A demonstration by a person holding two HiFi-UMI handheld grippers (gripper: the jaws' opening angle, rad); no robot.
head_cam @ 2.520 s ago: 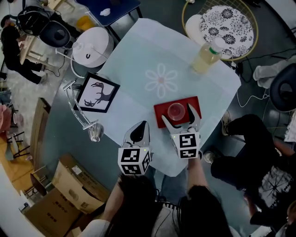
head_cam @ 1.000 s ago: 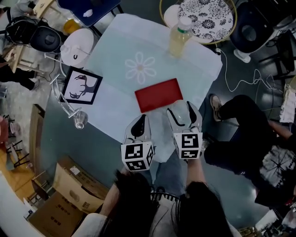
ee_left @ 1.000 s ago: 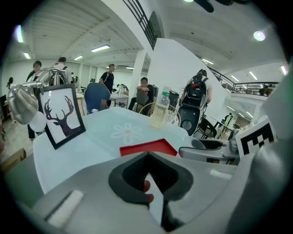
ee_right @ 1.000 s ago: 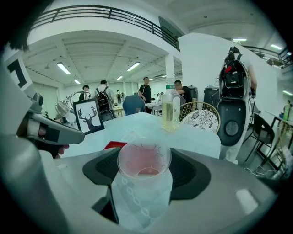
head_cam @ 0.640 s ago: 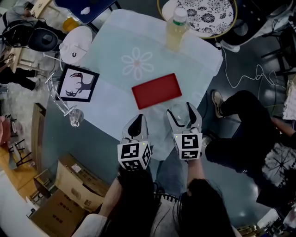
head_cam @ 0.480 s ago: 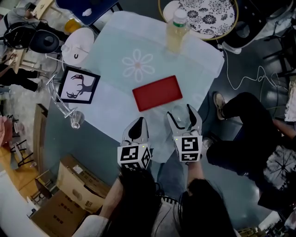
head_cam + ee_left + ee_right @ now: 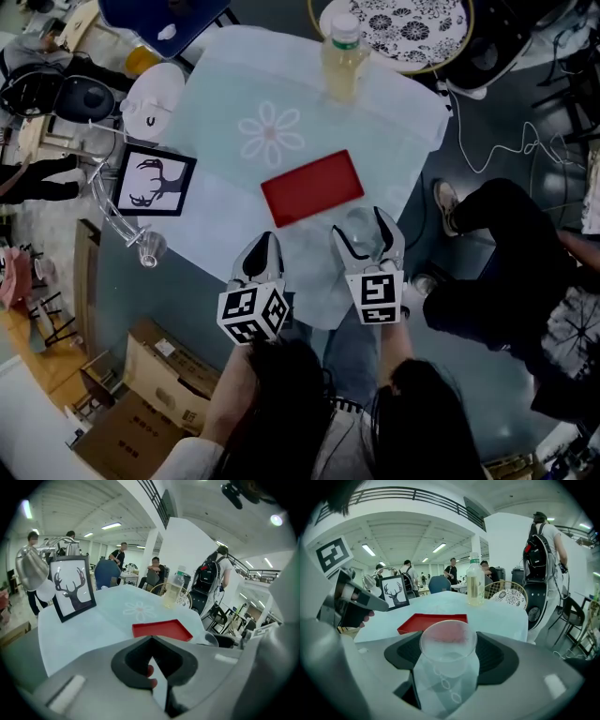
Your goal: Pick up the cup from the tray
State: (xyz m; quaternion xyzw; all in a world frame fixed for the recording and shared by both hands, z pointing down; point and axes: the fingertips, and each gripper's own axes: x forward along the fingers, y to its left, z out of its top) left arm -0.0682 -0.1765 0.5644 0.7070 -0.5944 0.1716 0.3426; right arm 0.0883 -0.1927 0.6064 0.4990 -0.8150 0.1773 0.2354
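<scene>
Right gripper (image 7: 358, 225) is clamping the clear cup (image 7: 447, 660) mid-wall, just off the red tray (image 7: 312, 187). Left gripper (image 7: 264, 247) is idling, jaws together. Cup likely light, slick, fragile; gentle mid-body grip suits.

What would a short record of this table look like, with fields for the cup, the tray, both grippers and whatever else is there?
Cup: clear cup, upright, off the tray, on its near side
Tray: red tray, empty, lying on the tablecloth
Right gripper: right gripper closed on the cup
Left gripper: left gripper, jaws together, holding nothing
Also on the table: bottle of yellowish drink, framed deer picture
</scene>
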